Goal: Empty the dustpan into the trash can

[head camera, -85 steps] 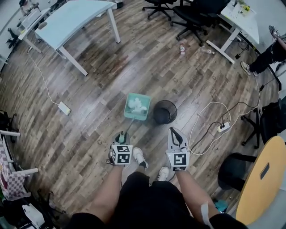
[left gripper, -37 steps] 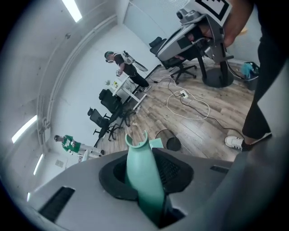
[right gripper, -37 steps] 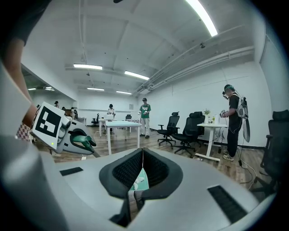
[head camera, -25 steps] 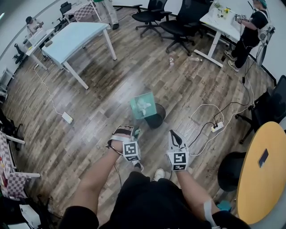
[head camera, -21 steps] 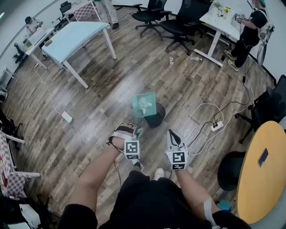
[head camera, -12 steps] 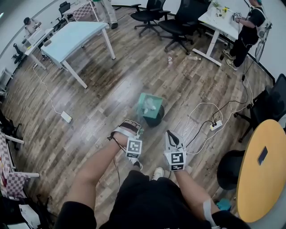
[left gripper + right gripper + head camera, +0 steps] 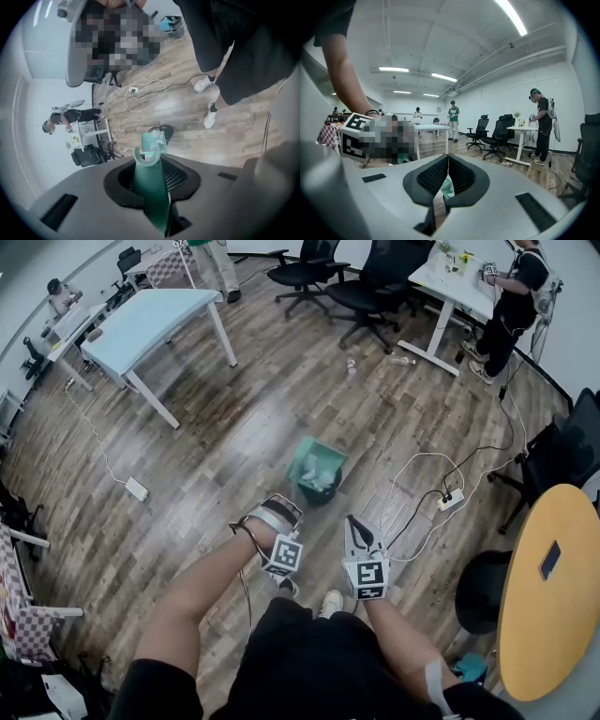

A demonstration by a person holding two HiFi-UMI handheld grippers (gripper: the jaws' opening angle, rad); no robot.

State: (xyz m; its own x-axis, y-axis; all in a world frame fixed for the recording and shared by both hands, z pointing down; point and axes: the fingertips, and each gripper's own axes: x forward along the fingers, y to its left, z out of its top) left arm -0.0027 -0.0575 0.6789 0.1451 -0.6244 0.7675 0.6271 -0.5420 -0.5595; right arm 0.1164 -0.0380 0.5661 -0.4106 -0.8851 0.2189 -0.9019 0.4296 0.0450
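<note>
Green dustpan [image 7: 315, 461] has tipped over more and now hangs right above the black bin [image 7: 317, 495], so its paper should slide in. The left gripper [image 7: 151, 164] squeezes the handle. The right gripper [image 7: 447, 161] is closed on nothing.

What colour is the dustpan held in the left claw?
The dustpan is teal green, shown best in the left gripper view.

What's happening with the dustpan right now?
The person's left gripper is clamped on the handle of the green dustpan, holding it tilted over the black trash can. White scraps show in the pan, so it isn't emptied yet. The right gripper is shut with nothing in it, held alongside.
</note>
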